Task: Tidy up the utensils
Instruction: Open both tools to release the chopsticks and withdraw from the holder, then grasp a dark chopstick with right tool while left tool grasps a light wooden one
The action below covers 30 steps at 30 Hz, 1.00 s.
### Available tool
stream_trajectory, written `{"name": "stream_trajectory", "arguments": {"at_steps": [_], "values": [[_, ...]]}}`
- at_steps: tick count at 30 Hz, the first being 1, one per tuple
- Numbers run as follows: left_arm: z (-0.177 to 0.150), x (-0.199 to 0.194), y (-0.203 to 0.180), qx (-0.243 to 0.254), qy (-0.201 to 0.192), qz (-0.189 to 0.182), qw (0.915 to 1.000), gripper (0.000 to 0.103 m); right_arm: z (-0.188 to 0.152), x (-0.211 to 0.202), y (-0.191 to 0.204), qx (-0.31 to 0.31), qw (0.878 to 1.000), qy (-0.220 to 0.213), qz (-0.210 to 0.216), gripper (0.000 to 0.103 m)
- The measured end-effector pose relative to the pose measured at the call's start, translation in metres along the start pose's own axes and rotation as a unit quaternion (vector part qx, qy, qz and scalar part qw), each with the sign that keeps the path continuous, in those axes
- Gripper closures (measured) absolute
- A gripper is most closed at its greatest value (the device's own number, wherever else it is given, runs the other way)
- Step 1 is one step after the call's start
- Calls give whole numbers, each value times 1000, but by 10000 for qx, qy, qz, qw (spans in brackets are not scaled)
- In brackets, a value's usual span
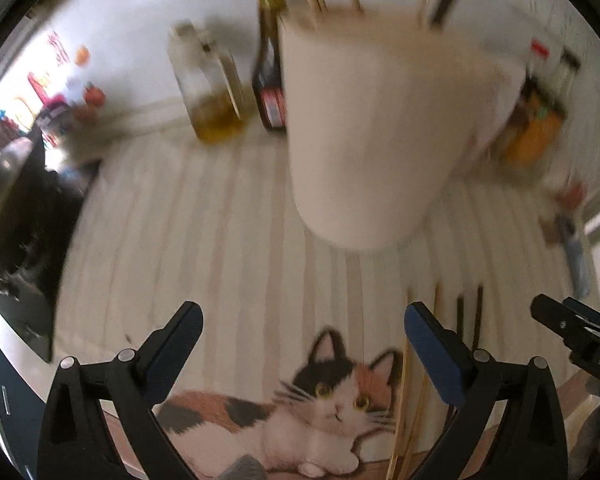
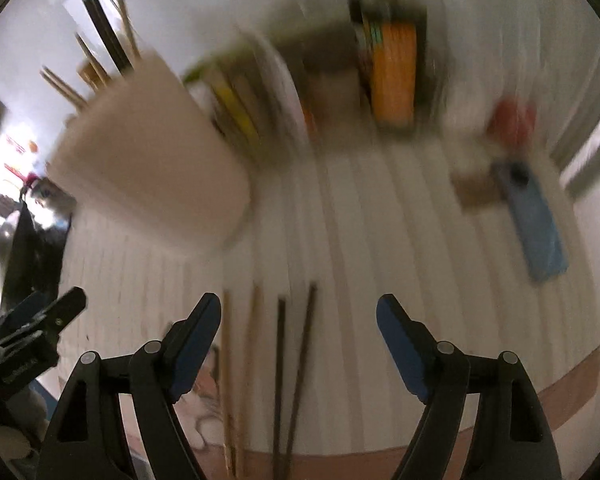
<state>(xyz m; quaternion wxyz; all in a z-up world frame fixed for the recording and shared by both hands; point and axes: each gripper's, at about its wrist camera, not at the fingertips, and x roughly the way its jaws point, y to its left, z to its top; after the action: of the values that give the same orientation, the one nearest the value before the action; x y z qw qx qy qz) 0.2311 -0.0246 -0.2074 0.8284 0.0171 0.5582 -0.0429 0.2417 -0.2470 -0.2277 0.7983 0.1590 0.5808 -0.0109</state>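
Note:
A white utensil holder (image 1: 372, 136) stands on the striped mat (image 1: 228, 232) with several chopsticks sticking out of its top; it also shows in the right wrist view (image 2: 152, 160). Loose chopsticks lie on the mat: light wooden ones (image 2: 240, 360) and dark ones (image 2: 292, 360), also seen in the left wrist view (image 1: 468, 320). My left gripper (image 1: 302, 344) is open and empty above the cat picture. My right gripper (image 2: 298, 336) is open and empty, with the loose chopsticks between its fingers below it. Both views are blurred.
An oil bottle (image 1: 208, 84) and a dark sauce bottle (image 1: 270, 64) stand at the back wall. An orange-labelled container (image 2: 394, 72) and a blue object (image 2: 534, 220) sit at the right. A dark pan (image 1: 16, 208) is at the left.

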Motion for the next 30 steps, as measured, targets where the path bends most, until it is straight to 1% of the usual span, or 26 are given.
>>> {"name": "stream_trajectory", "arguments": {"at_steps": [4,7,8,11,12,14,18,20,21,22,23,25,30], "values": [[-18,25,-14,191,342,-33,9992,0,-22,36,-13,97,9989,449,-133,26],[-26,41,-22,276,616,-63,9977,0,-29,52,-13,110,9977,641,-168,32],[-29,47,-23,284,711,-79,9970,0,-32,58,-13,89,9971,721,-214,35],[-35,58,-25,347,859,-15,9957,0,-37,71,-9,73,9957,893,-236,43],[-37,61,-25,361,900,1,9953,0,-39,75,-9,76,9952,947,-246,45],[-40,65,-25,387,943,33,9948,0,-42,84,-6,36,9938,1059,-327,50],[-44,69,-26,446,985,56,9941,0,-45,89,5,-281,9922,1025,-655,56],[-47,71,-29,457,1015,53,9938,0,-45,89,9,-421,9903,991,-882,70],[-48,70,-30,470,1017,40,9937,0,-45,89,9,-464,9895,963,-972,74],[-47,71,-32,490,1005,30,9937,0,-45,88,8,-492,9887,944,-1052,85],[-44,72,-33,511,995,22,9937,0,-45,87,6,-507,9881,936,-1109,94],[-43,72,-37,546,988,-24,9936,0,-44,85,-5,-408,9896,945,-1007,97],[-40,70,-46,535,1005,-191,9933,1,-43,79,-29,-292,9883,1043,-1075,97]]}}
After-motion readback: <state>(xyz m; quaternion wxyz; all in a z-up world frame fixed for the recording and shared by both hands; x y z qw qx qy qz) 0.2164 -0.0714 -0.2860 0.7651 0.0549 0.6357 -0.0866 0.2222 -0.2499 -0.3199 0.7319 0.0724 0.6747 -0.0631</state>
